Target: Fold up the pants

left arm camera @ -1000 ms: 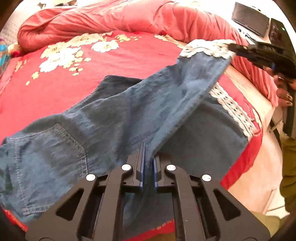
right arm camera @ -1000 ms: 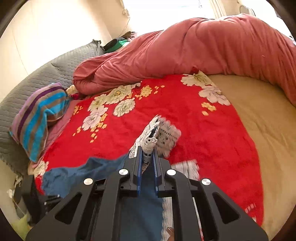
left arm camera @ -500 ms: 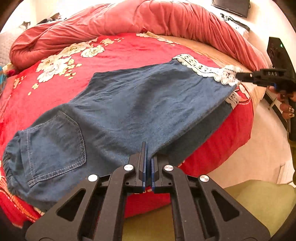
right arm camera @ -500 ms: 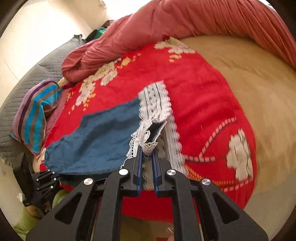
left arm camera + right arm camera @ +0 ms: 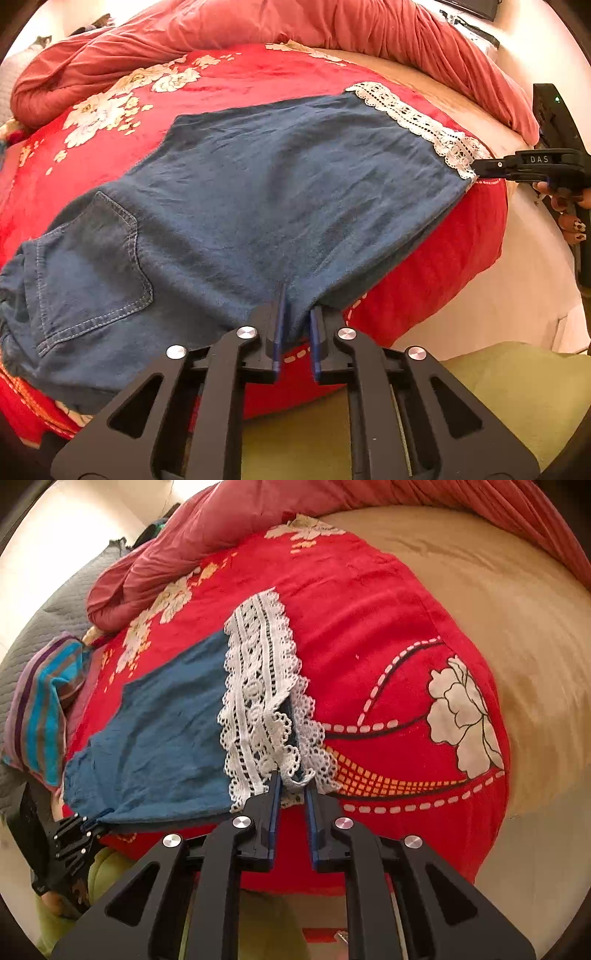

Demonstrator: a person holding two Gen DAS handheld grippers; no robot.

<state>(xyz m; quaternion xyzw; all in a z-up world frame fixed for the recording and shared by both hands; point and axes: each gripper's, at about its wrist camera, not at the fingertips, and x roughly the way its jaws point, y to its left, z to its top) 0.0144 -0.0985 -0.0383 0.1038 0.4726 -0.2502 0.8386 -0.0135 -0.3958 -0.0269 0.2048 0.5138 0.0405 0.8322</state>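
Where pants (image 5: 258, 192) enter left claw (image 5: 295, 325), grip unclear.

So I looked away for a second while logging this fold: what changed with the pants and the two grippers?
The lifted leg came down: the pants now lie flat, one leg stacked on the other, lace hems together. Both grippers have parted their fingers slightly: the left gripper at the near edge, the right gripper at the hem, cloth between them. The red blanket and pink duvet stayed put.
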